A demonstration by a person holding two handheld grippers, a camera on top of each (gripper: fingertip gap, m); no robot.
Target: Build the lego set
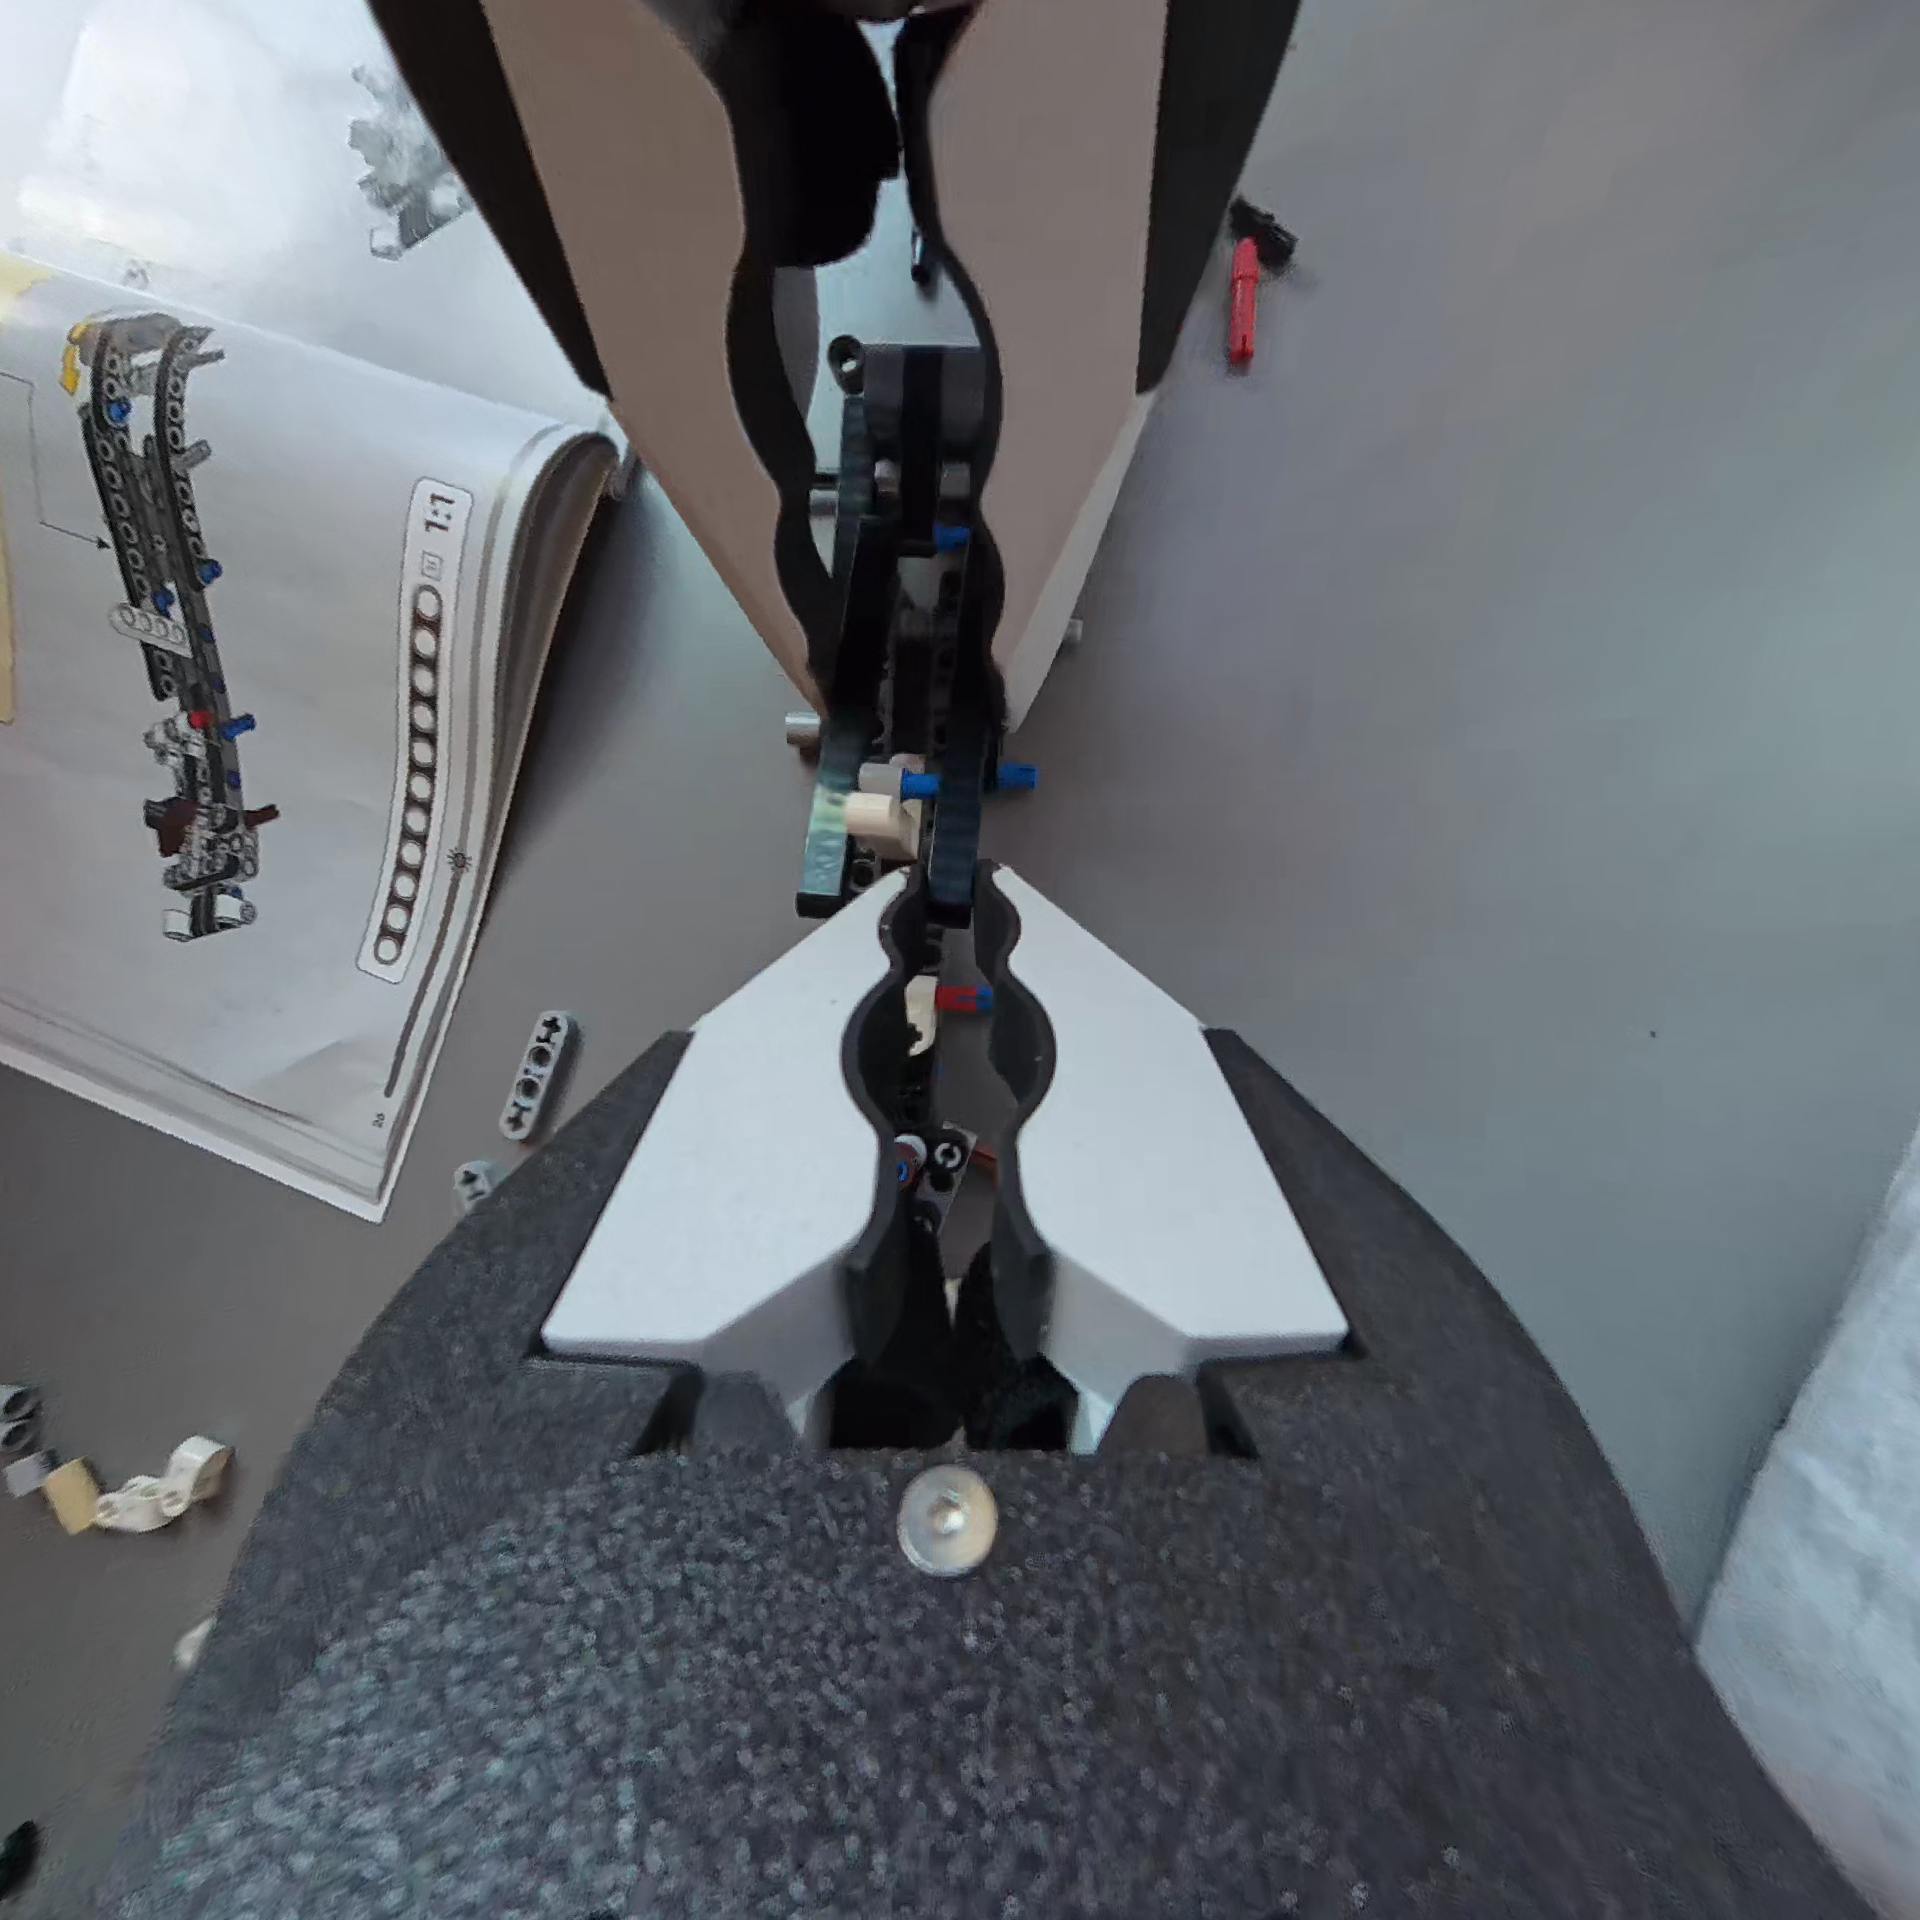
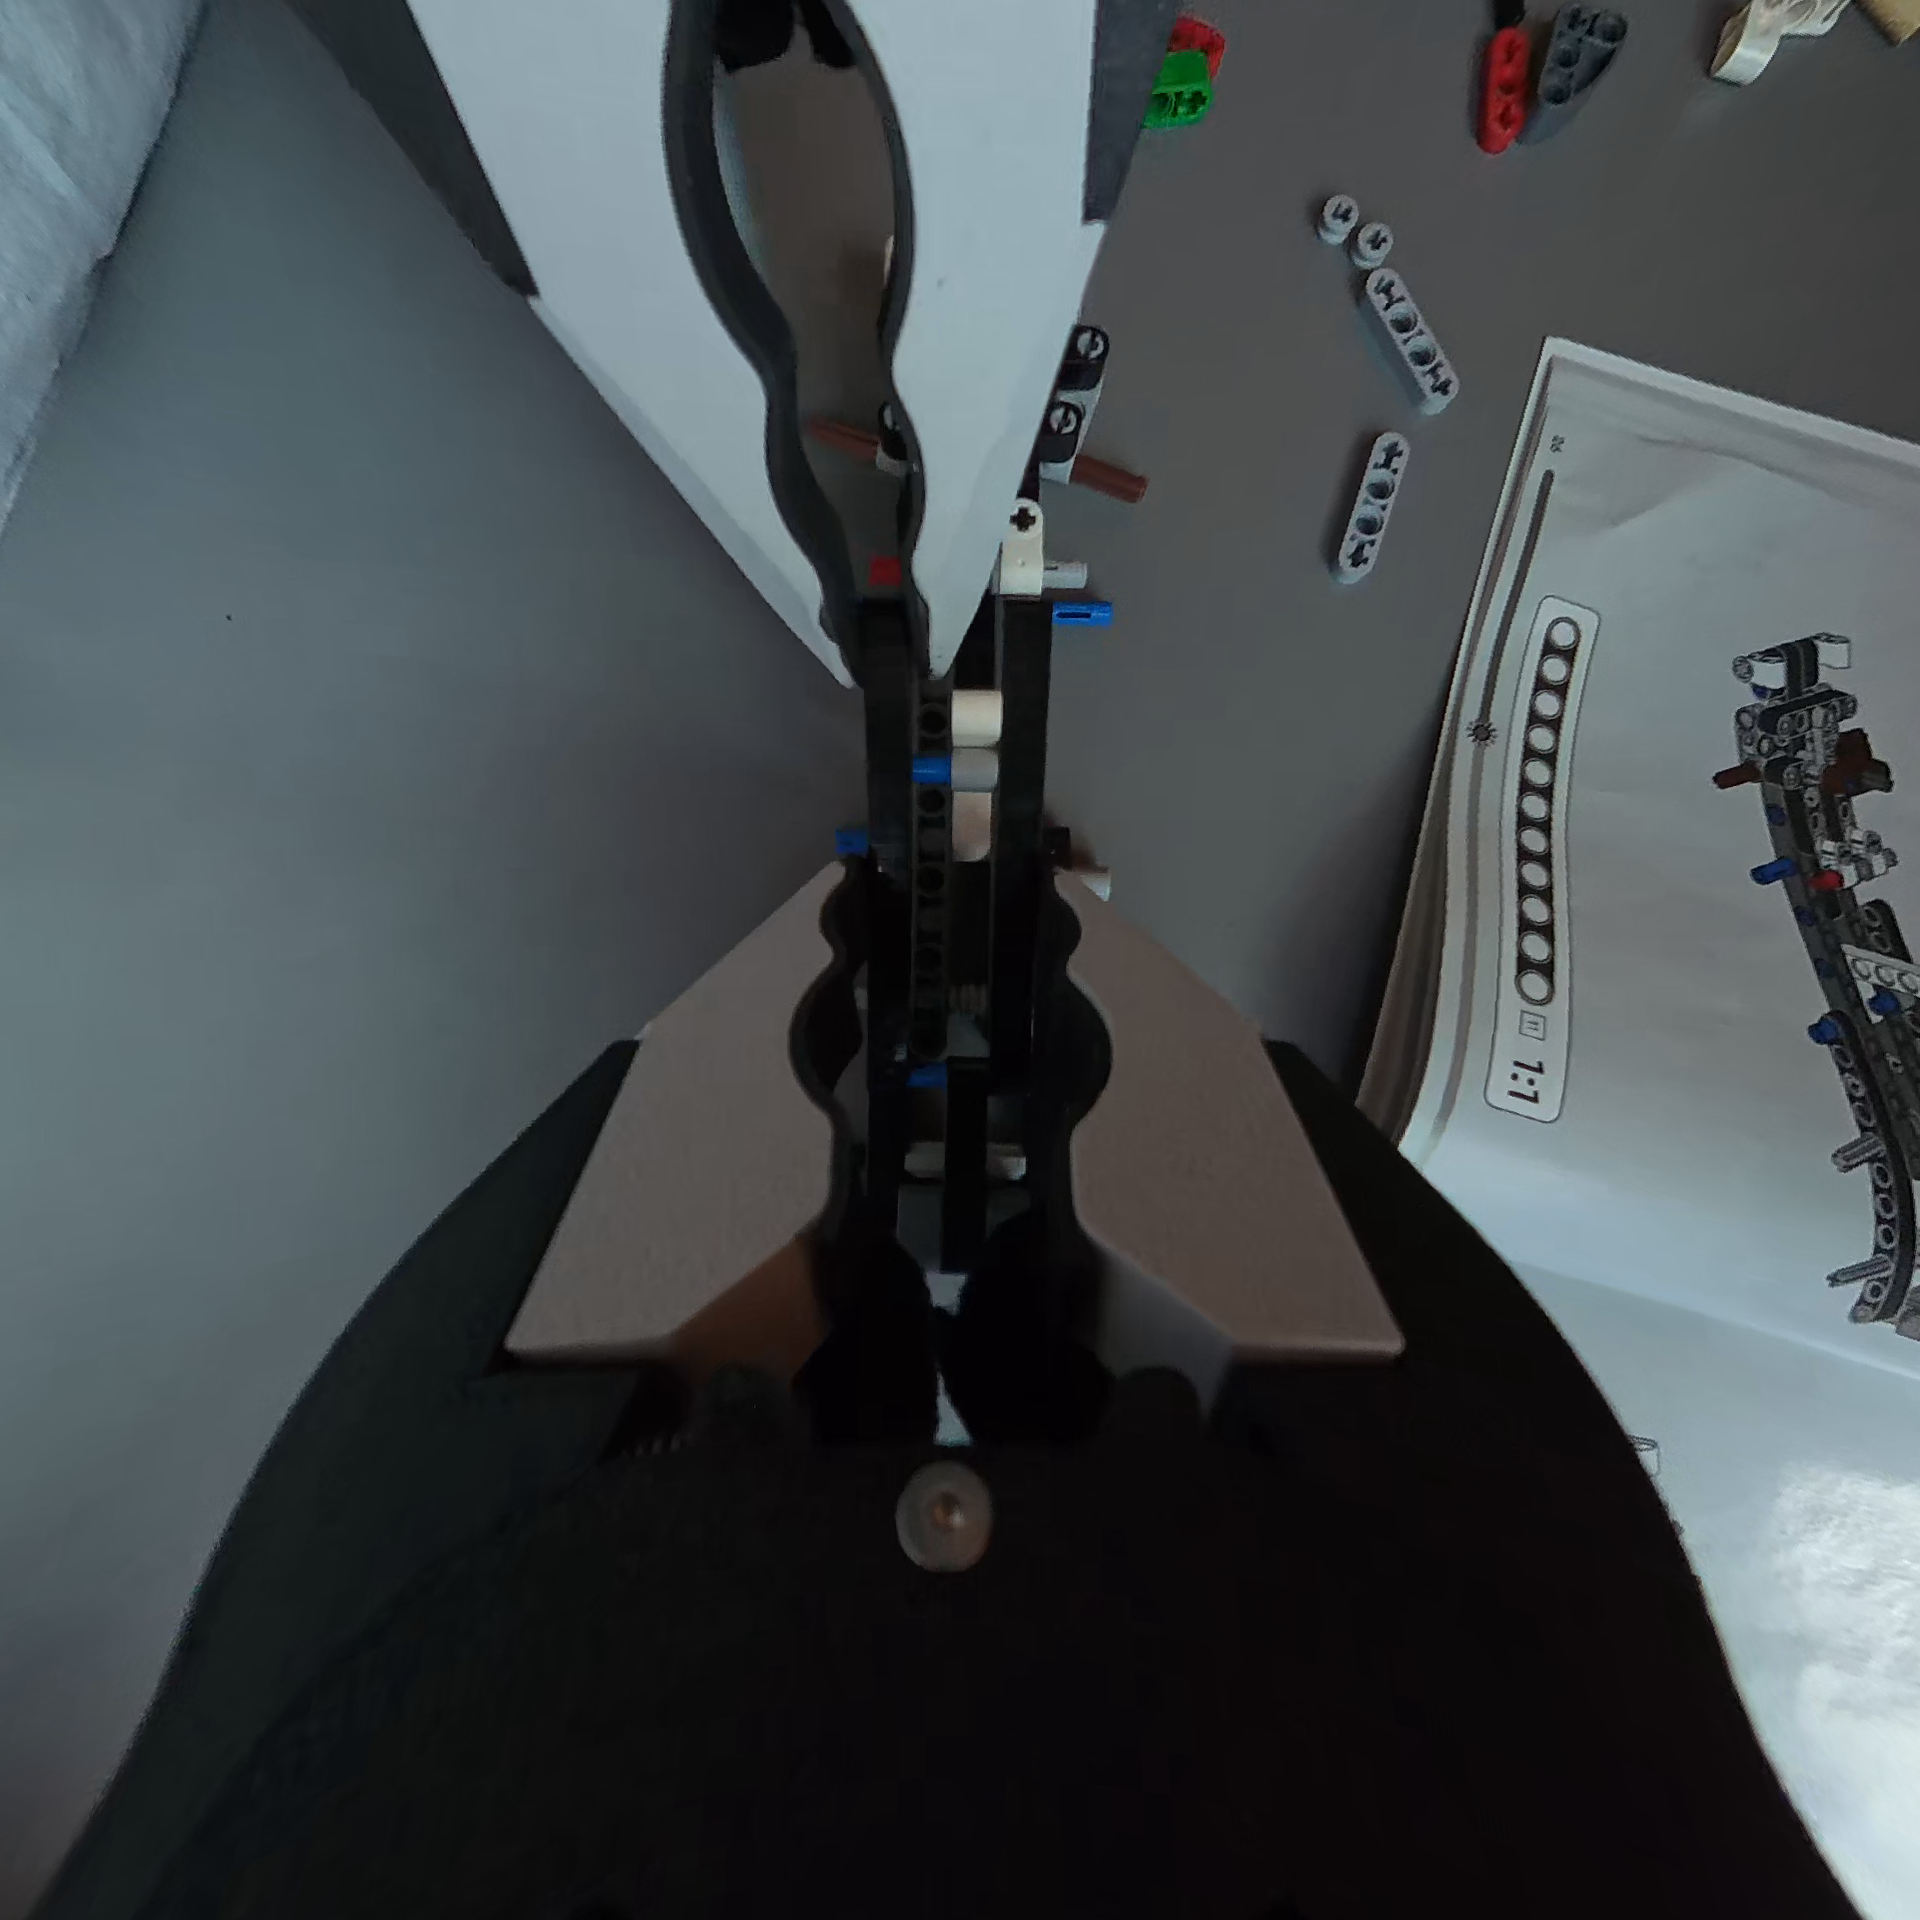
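Observation:
A black beam assembly (image 2: 1023, 727) with blue pins, a white bush and a tan bush is held above the grey table between both grippers. My right gripper (image 2: 951, 883), with tan fingers, is shut on the assembly, one pad against each outer beam. It shows from the top in the left wrist view (image 1: 904, 675). My left gripper (image 1: 951, 883), with white fingers, is shut on the end of one black beam (image 1: 951, 831) of the same assembly. In the right wrist view it comes from the top (image 2: 914, 644). The part of the assembly deep between the fingers is mostly hidden.
An open instruction booklet (image 1: 312, 623) lies on the table beside the grippers and shows in the right wrist view (image 2: 1662, 935). Loose parts lie around: grey beams (image 2: 1408, 338), a red pin (image 1: 1244, 301), white and tan pieces (image 1: 156, 1496), red and green connectors (image 2: 1179, 88). Less than 4 cm separates the two grippers' tips.

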